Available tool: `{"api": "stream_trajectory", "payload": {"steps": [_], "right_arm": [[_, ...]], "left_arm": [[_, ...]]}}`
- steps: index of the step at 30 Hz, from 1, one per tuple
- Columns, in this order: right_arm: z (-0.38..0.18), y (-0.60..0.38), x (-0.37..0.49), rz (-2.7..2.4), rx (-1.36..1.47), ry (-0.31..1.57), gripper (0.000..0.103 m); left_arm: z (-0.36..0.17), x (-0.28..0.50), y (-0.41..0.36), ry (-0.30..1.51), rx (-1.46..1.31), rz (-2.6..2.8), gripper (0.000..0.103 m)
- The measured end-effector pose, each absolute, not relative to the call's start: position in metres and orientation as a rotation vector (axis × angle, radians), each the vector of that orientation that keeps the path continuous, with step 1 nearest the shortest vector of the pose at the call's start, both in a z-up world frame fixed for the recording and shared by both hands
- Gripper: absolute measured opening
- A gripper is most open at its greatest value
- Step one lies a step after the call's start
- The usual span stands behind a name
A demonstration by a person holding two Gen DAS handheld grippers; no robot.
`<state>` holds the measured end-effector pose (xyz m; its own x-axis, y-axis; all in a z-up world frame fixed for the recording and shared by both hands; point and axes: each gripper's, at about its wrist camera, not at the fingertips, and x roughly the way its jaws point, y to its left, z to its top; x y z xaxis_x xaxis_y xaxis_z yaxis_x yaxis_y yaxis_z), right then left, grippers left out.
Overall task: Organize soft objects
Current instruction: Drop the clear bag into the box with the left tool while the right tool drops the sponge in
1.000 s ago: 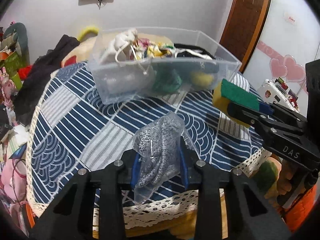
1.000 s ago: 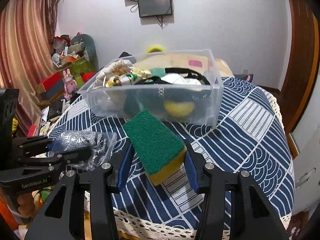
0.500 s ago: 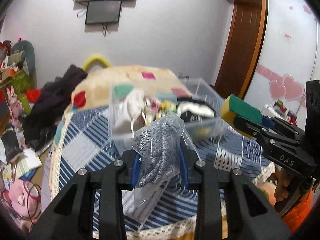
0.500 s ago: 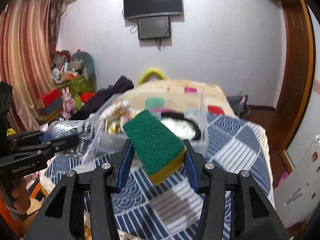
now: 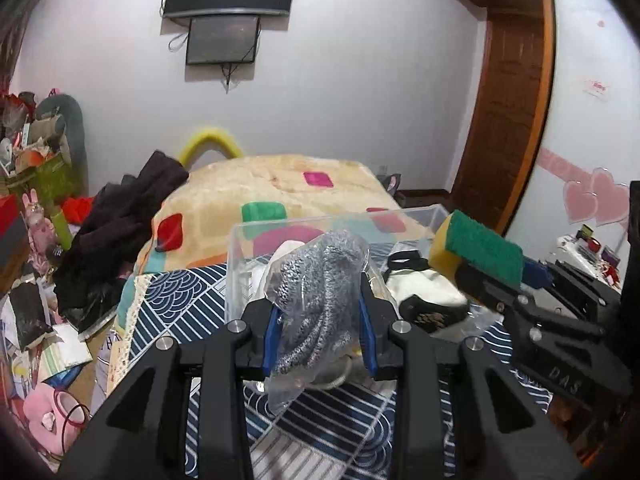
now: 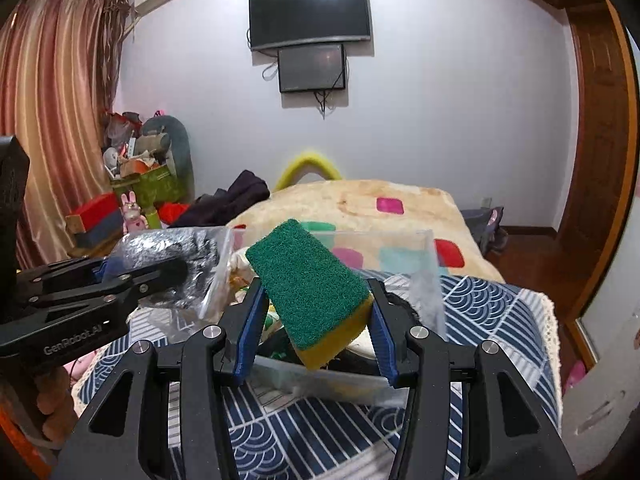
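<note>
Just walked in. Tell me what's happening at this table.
A person is sorting soft items into the clear plastic bin on the blue patterned tablecloth. The left hand-held gripper is clamped on a grey knit item in a clear plastic bag. The right hand-held gripper grips a green-and-yellow scrub sponge. Both are held up at the bin, which already holds other soft items; neither is released yet.

We note a table (image 6: 500, 308) under a blue patterned cloth (image 6: 280, 436); a clear bin (image 6: 424, 280) sits directly on it, at 12 o'clock.
</note>
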<state>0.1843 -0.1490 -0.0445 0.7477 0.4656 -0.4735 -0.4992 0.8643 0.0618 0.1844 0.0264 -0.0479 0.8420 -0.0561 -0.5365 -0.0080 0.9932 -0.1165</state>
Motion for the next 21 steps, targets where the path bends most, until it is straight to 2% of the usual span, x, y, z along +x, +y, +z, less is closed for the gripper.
{"api": "stream_trajectory", "payload": {"steps": [9, 12, 17, 21], "right_arm": [[-0.084, -0.136, 0.210, 0.523, -0.088, 0.635, 0.047], [-0.085, -0.133, 0.204, 0.498, -0.143, 0.619, 0.052], [-0.080, -0.140, 0.199, 0.504, -0.135, 0.618, 0.067], [-0.073, -0.151, 0.196, 0.509, -0.102, 0.621, 0.067]], "left_arm": [[-0.091, 0.222, 0.023, 0.680, -0.119, -0.026, 0.034], [-0.095, 0.219, 0.023, 0.683, -0.115, -0.023, 0.044], [-0.089, 0.205, 0.031, 0.663, -0.151, -0.029, 0.062], [-0.077, 0.187, 0.034, 0.623, -0.162, -0.045, 0.063]]}}
